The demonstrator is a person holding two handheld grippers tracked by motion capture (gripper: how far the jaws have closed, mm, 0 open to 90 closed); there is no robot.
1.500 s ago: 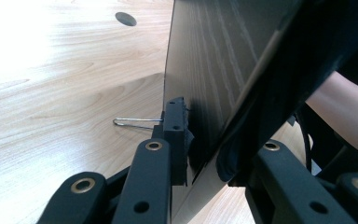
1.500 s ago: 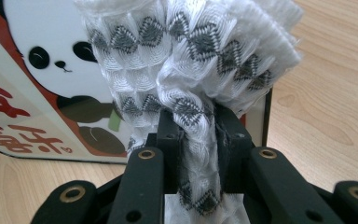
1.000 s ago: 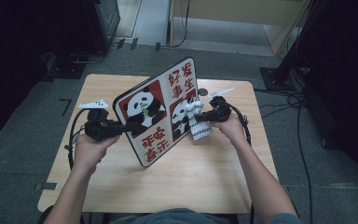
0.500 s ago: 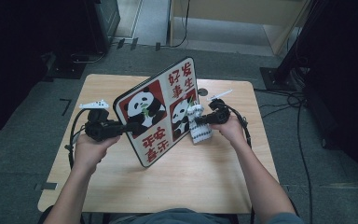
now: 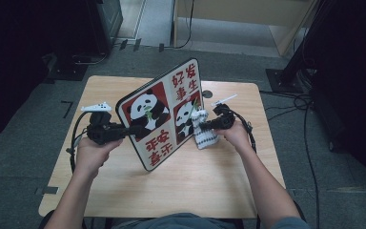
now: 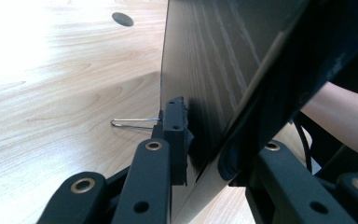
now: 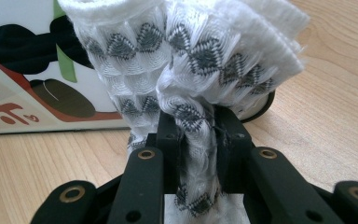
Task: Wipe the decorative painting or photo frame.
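A flat board (image 5: 162,112) printed with pandas and red characters stands tilted on one edge on the wooden table (image 5: 195,181). My left gripper (image 5: 132,130) is shut on the board's left edge. In the left gripper view the jaws (image 6: 205,140) clamp the board (image 6: 214,56), whose dark back faces the camera. My right gripper (image 5: 205,126) is shut on a white cloth (image 5: 206,136) with a grey diamond pattern and presses it against the board's printed face on the right side. In the right gripper view the bunched cloth (image 7: 191,56) sits between the jaws (image 7: 199,126), with the board (image 7: 23,84) to the left.
A round cable hole (image 5: 207,94) lies in the table behind the board. A thin wire piece (image 6: 133,122) sticks out by the board's edge. Cables trail from both grippers, and more lie on the floor (image 5: 314,105) at the right.
The right gripper has slid the cloth a little down the board's face, toward the person. The left gripper and the board have stayed put.
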